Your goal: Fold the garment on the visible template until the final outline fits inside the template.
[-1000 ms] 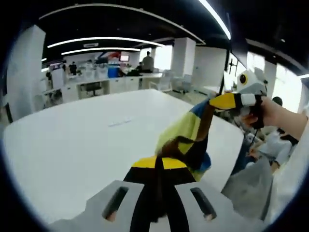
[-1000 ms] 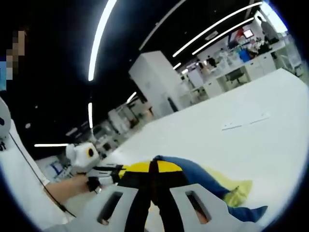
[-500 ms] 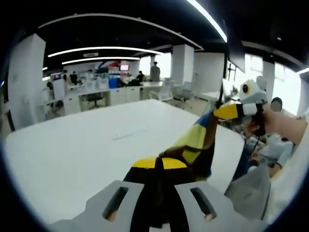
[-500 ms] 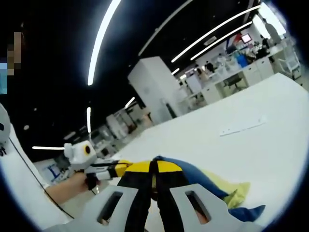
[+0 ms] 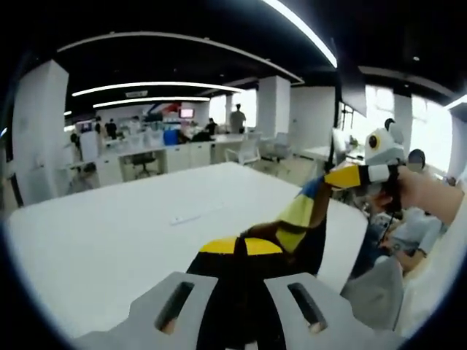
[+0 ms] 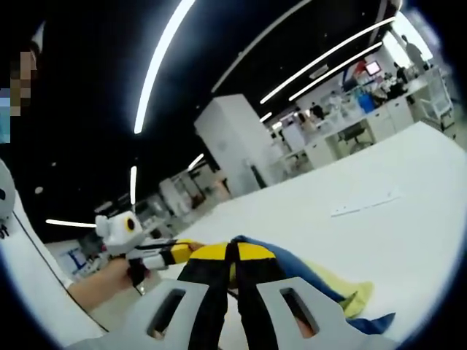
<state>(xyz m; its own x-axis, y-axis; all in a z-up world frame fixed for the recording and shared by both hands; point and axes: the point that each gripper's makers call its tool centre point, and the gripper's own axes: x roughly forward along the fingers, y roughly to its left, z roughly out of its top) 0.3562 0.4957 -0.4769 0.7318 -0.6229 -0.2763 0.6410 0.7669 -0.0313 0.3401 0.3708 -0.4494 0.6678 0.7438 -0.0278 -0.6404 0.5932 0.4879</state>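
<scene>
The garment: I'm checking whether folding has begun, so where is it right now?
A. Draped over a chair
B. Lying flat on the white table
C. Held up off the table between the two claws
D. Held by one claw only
C: the garment stretches from the shut left claw up to the right claw, above the white table.

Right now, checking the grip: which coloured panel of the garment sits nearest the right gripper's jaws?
The blue panel, beside the right gripper; the yellow-green panel lies farther out.
</scene>
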